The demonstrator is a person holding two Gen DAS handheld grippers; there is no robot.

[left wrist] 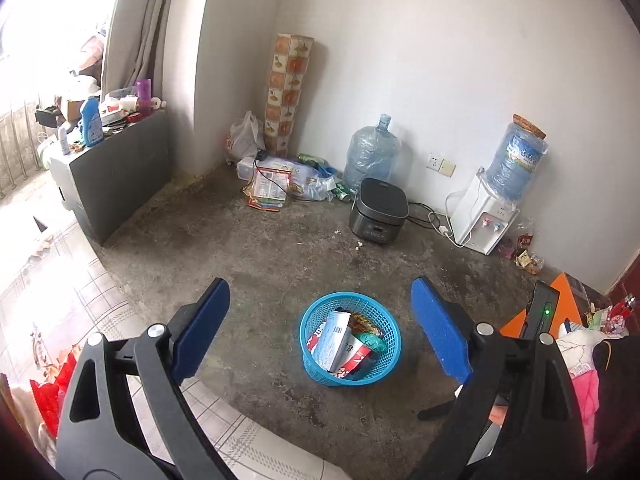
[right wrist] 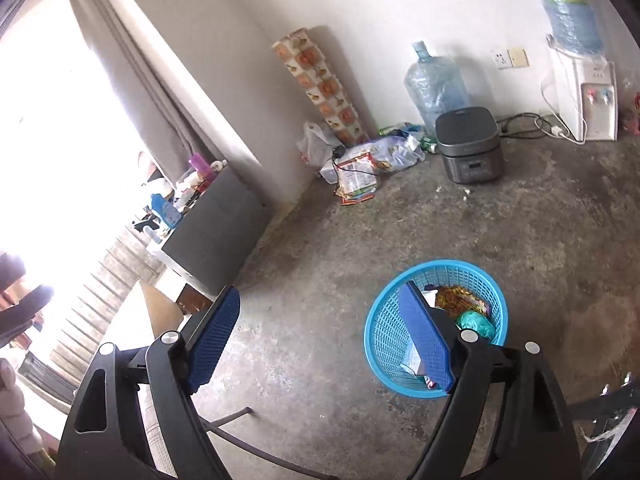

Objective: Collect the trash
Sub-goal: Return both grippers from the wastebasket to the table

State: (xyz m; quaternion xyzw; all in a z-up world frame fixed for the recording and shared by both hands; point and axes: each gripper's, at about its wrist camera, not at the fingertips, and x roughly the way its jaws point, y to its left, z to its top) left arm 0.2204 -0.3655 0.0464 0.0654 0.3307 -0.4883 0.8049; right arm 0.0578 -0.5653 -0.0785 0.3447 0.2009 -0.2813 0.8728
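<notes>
Bare concrete floor (left wrist: 260, 264) holds a blue basket (left wrist: 308, 336) already carrying wrappers. Both the left tool (left wrist: 320, 328) and right tool (right wrist: 320, 340) hang released and empty. Next, probably fetch the packets (left wrist: 268, 192) by the wall, pinching flat edges. Only the left view shows scraps (left wrist: 528, 260) beside the dispenser (left wrist: 484, 220).

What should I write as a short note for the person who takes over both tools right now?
Left tool: open, holds nothing, above the floor.
Right tool: open, holds nothing.
Blue basket stands on the concrete floor and already holds a white carton, a snack wrapper and a green wad.
Left to do: the packets and bags by the wall corner and the wrappers beside the water dispenser are not yet collected.
</notes>
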